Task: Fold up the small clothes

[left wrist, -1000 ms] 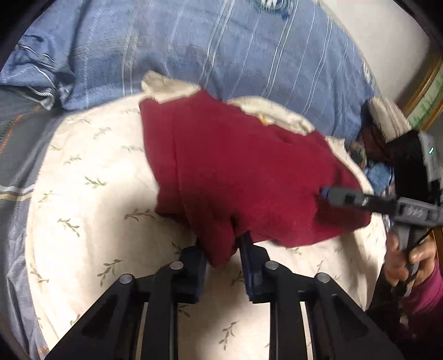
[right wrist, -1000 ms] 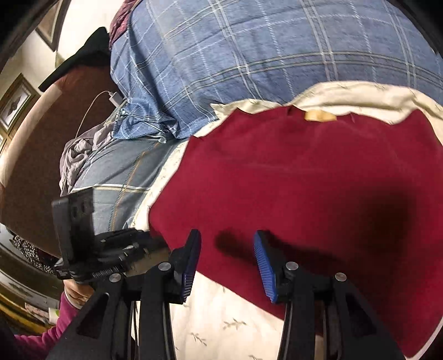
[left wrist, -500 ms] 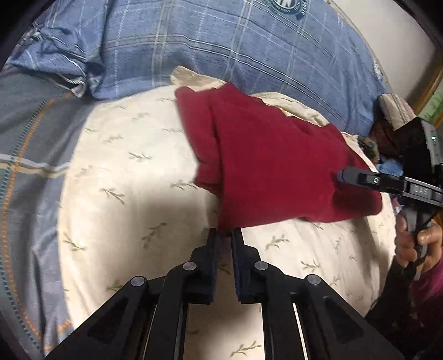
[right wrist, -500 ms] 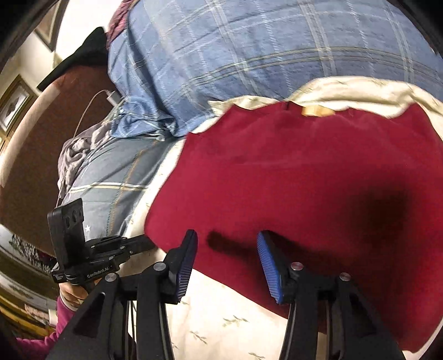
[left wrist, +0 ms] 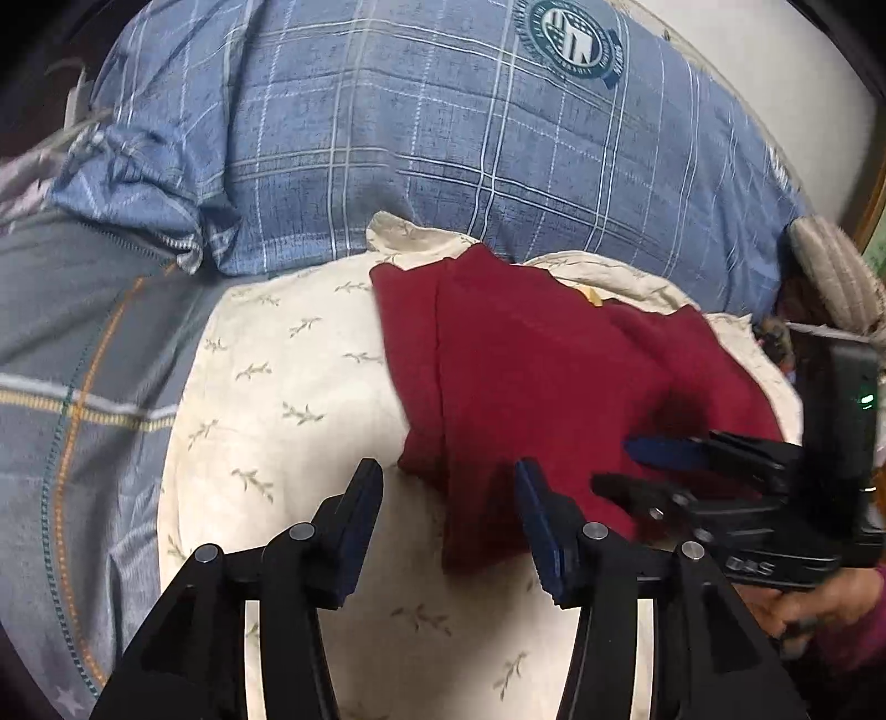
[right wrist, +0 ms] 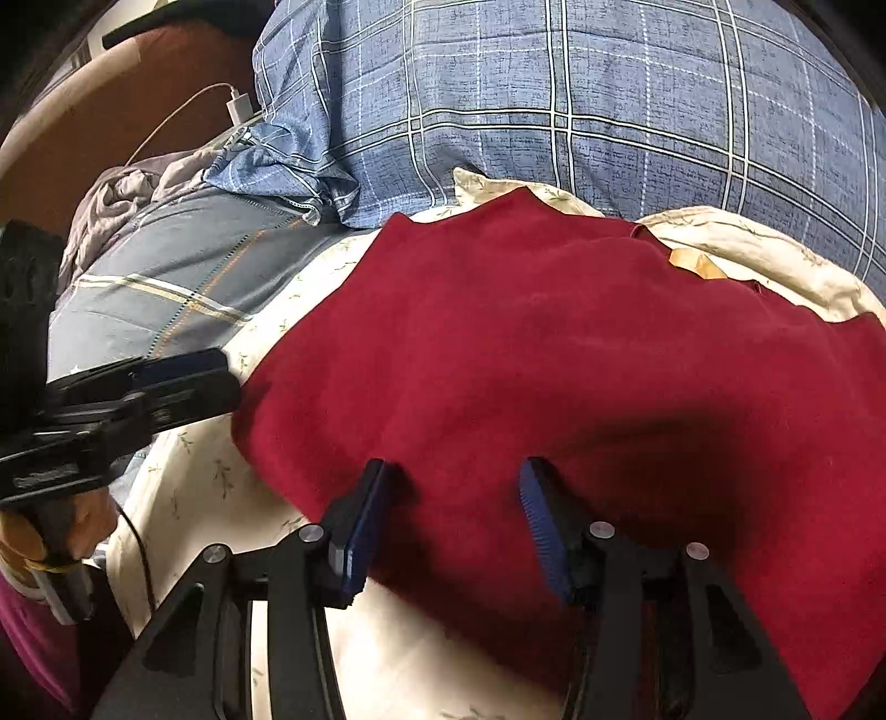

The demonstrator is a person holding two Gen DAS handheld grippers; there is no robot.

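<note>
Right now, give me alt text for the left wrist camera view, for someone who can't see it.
A dark red garment lies partly folded on a cream leaf-print cloth, its near corner between the open jaws of the left gripper, which have just been opening. The right gripper reaches in from the right, jaws apart over the garment's edge. A blue plaid quilt fills the background.

The garment (left wrist: 531, 387) is deep red, with a small tan label (right wrist: 695, 263) at its neck. It lies on a cream sheet (left wrist: 288, 399) printed with olive sprigs (sparsely scattered). Behind is a blue plaid quilt (left wrist: 387, 138) with white lines and a round, possibly green-and-white badge (left wrist: 576, 41).
</note>
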